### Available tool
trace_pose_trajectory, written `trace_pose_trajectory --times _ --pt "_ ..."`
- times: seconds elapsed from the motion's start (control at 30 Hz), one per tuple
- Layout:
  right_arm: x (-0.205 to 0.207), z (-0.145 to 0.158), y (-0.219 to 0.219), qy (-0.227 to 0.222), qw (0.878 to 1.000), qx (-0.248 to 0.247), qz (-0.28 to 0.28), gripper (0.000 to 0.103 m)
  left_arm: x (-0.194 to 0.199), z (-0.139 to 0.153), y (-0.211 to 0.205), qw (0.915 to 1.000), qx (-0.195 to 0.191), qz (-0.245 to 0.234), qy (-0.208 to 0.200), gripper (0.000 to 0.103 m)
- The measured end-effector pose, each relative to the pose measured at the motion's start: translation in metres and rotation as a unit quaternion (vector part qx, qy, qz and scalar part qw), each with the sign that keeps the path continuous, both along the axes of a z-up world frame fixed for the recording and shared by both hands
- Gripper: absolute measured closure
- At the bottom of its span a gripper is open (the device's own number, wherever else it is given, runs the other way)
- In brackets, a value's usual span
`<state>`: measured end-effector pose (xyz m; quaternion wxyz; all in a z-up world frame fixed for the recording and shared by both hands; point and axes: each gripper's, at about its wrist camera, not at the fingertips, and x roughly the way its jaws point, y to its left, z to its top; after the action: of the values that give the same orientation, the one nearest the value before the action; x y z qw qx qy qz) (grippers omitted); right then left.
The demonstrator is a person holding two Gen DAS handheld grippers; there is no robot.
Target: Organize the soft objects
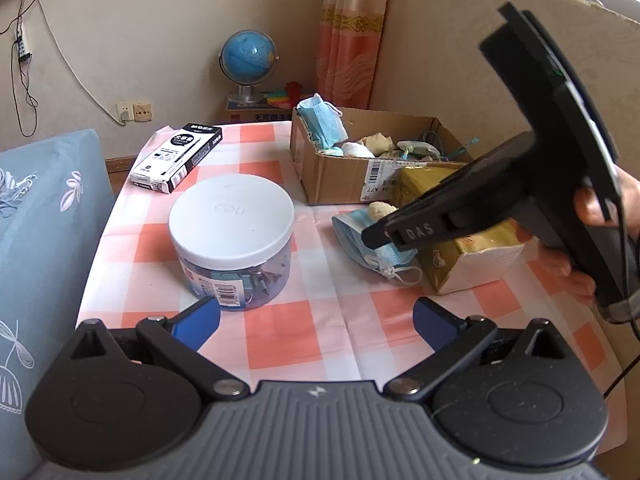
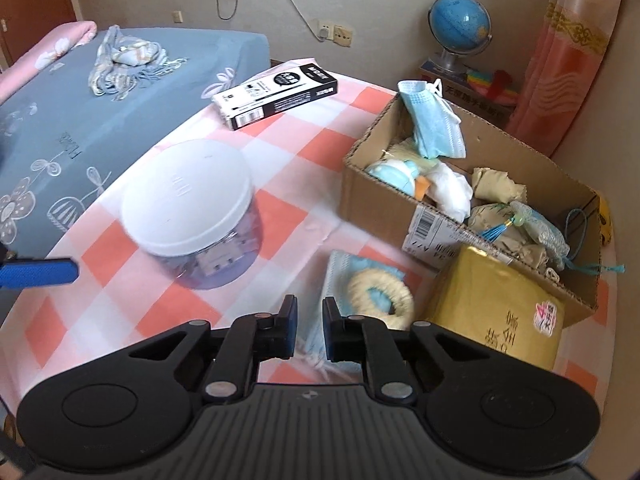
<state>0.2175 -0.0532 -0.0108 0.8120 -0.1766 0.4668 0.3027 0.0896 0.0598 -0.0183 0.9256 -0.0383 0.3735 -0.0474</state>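
Note:
A blue face mask [image 2: 340,272] lies on the checked tablecloth with a straw-coloured ring [image 2: 380,292] on top of it. My right gripper [image 2: 310,308] points steeply down at the near edge of this mask, its jaws drawn close together with mask fabric between them. In the left wrist view the right gripper [image 1: 372,236] has its tip on the mask [image 1: 394,258], and the ring [image 1: 378,210] is just behind it. The cardboard box [image 2: 372,168] behind holds another mask and several soft items. My left gripper [image 1: 316,320] hangs open over the near tablecloth, holding nothing.
A jar with a white lid [image 2: 188,196] stands left of the mask. A yellow tissue pack [image 2: 492,300] lies right of the mask, against the box. A black and white carton [image 2: 276,92] lies at the far edge. A bed [image 2: 120,80] borders the table's left side.

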Motion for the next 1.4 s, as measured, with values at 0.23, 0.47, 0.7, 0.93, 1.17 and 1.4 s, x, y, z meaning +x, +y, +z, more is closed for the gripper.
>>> trace_pose_trajectory --times 0.23,0.47,0.7,0.93,1.17,1.4 --pt "0.000 0.009 0.000 -0.046 0.999 -0.009 -0.009 0.069 -0.002 0.001 0.002 1.0000 -0.003 0.003 -0.002 0.001" --pt "0.018 -0.011 0.000 -0.038 0.999 -0.024 -0.025 0.055 0.001 -0.003 0.004 1.0000 -0.002 0.006 0.005 0.001" --pt "0.013 -0.015 -0.002 -0.047 0.998 -0.032 -0.027 0.085 0.003 -0.005 0.005 0.9999 -0.001 0.006 0.009 0.001" --pt "-0.006 0.007 -0.010 -0.054 0.998 0.002 -0.022 0.086 0.004 -0.004 0.004 0.9999 0.013 -0.004 0.008 0.001" --pt "-0.017 0.013 -0.015 -0.070 0.997 0.007 -0.026 0.081 0.003 -0.003 0.001 0.9999 0.011 -0.007 0.006 0.001" --pt "0.000 -0.008 -0.004 -0.067 0.997 -0.023 -0.029 0.071 0.002 -0.006 0.002 0.9999 0.007 -0.006 0.012 0.001"
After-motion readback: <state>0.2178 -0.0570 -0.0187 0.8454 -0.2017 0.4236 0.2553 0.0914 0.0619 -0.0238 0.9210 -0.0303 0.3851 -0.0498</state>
